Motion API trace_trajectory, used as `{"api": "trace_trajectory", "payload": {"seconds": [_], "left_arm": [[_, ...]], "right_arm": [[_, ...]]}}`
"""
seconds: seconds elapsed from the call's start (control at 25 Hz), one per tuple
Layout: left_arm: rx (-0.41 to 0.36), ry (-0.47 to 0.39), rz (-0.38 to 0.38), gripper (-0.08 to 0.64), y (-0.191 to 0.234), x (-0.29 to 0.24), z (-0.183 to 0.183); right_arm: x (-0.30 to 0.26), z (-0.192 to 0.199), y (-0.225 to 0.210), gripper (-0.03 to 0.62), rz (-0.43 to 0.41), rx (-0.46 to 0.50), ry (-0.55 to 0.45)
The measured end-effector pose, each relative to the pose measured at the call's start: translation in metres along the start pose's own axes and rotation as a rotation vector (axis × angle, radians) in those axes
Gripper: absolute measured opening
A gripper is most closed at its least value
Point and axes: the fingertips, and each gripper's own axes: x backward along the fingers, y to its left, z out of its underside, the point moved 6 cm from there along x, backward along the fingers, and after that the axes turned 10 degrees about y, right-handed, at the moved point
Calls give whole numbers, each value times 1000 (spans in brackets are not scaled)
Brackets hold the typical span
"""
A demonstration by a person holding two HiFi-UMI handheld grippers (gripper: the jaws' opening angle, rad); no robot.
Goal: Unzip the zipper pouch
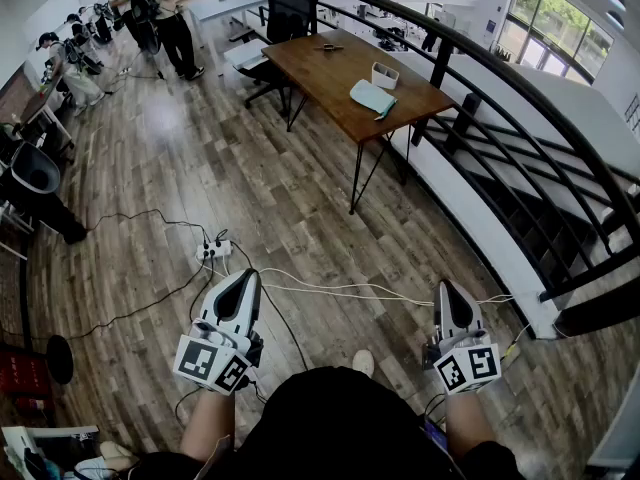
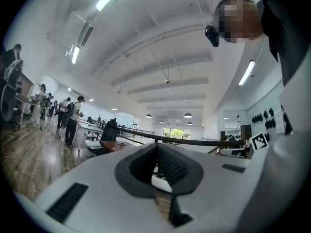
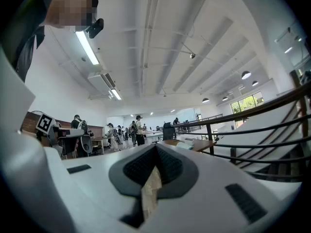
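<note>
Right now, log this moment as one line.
stage: unzipping not begun | left hand-held gripper: shut, empty | right hand-held gripper: shut, empty | zipper pouch: on wooden table, untouched, far ahead

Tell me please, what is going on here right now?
A person stands on the wooden floor with a tool in each hand. The left tool and the right tool are both shut and hold nothing. The pale green pouch lies on the brown table farther ahead, next to a small white box, and neither tool is near it. The unzipping has not yet started.
</note>
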Motion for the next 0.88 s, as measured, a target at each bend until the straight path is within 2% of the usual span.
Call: {"api": "trace_trajectory", "payload": {"seconds": [0.6,0.88], "left_arm": [[14,3,1,15,1,-6,3],[12,4,10,18,1,-2,2]], "right_arm": [[0,0,-3,-8,6,-4,3],[0,-5,9,-5,8,8,-21]]}}
